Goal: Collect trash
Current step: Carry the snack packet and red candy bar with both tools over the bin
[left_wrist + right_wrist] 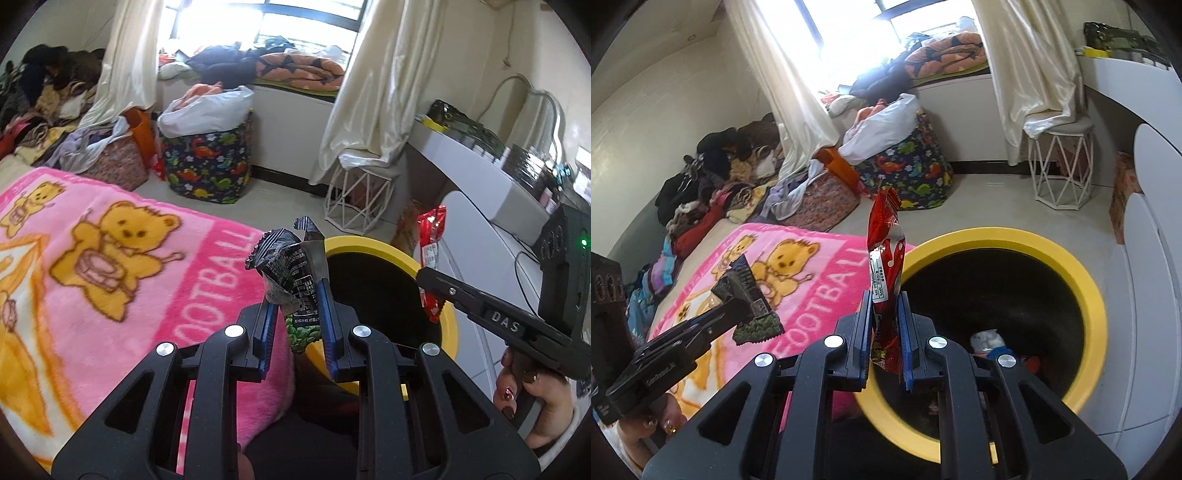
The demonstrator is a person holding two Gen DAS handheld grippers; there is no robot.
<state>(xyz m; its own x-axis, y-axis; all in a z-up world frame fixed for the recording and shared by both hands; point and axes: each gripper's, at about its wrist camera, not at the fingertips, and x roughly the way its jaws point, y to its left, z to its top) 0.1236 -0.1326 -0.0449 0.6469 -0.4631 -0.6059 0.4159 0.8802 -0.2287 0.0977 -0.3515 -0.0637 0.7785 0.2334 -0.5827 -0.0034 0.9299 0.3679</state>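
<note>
My left gripper [295,291] is shut on a crumpled black and green snack wrapper [291,273], held at the bed's edge just left of the yellow-rimmed bin [369,245]. It also shows in the right wrist view [750,295]. My right gripper [884,299] is shut on a red snack wrapper [884,243] that stands upright over the bin's near-left rim [1008,236]. The red wrapper also shows in the left wrist view [430,240], above the bin's right rim. Some trash [988,339] lies at the bin's dark bottom.
A pink teddy-bear blanket [110,266] covers the bed to the left of the bin. White drawers [1152,295] stand close on the right. A dinosaur-print basket [207,162], a white wire stool [360,192] and piles of clothes [713,184] sit further back.
</note>
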